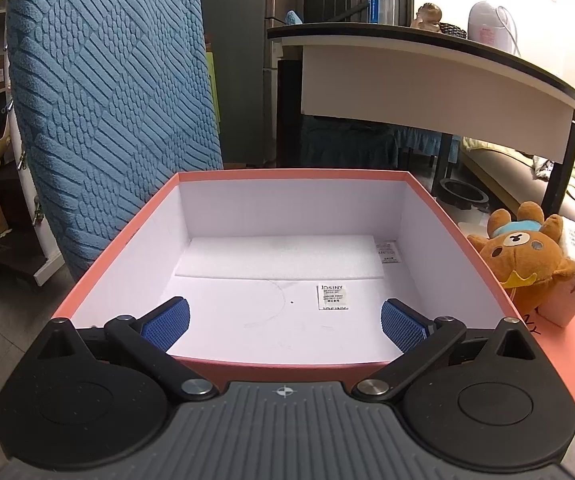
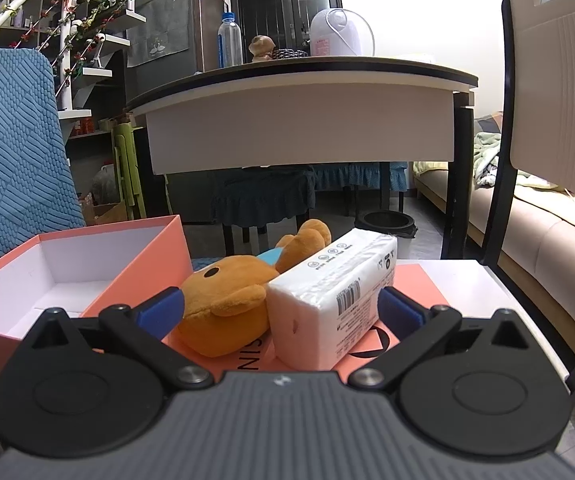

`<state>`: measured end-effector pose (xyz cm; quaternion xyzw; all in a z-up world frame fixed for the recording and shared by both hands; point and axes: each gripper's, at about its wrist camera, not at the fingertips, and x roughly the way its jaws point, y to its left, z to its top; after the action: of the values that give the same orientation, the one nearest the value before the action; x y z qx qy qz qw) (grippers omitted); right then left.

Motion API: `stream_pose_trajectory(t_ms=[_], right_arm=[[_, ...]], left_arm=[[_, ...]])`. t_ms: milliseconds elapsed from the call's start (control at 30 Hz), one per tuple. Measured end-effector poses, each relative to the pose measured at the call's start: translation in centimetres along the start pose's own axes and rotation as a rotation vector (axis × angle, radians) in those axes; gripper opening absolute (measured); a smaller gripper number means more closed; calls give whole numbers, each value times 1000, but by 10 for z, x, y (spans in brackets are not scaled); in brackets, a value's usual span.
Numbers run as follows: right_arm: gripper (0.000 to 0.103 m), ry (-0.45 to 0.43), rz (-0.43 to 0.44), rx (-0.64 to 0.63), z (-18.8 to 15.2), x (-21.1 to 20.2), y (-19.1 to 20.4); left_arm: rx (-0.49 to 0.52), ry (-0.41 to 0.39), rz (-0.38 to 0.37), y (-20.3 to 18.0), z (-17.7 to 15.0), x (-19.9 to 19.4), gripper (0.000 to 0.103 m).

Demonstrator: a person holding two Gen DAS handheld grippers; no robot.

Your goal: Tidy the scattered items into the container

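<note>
Right claw (image 2: 281, 312) spread before plush bear (image 2: 227, 304) and tissue pack (image 2: 327, 304); left claw (image 1: 285, 318) spread over the box (image 1: 287, 176). Nothing packed; 2 items remain.

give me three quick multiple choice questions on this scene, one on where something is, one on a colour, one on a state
1. Where does the plush bear lie relative to the tissue pack?
A. on top of it
B. beside it, touching, between the pack and the box
C. inside the box

2. What colour is the outside of the box?
A. salmon pink
B. green
C. black

3. How is the right gripper?
A. shut on the bear
C. shut on the tissue pack
B. open, holding nothing

Answers:
1 B, the bear rests against the pack's left side, with the box further left.
2 A, its rim and outer walls are pink and its inside is white.
3 B, both blue pads stand wide apart, and bear and pack lie free between them.
</note>
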<state>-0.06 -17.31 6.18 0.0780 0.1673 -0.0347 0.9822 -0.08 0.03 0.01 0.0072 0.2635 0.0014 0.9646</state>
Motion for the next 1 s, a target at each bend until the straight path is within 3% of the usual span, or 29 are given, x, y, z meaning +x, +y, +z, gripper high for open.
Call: stream_pose_trajectory(t_ms=[1000], right_arm=[[103,-3,-17,-3,0,-1,-1]], left_arm=[[-12,9,-14,2,0,1,103]])
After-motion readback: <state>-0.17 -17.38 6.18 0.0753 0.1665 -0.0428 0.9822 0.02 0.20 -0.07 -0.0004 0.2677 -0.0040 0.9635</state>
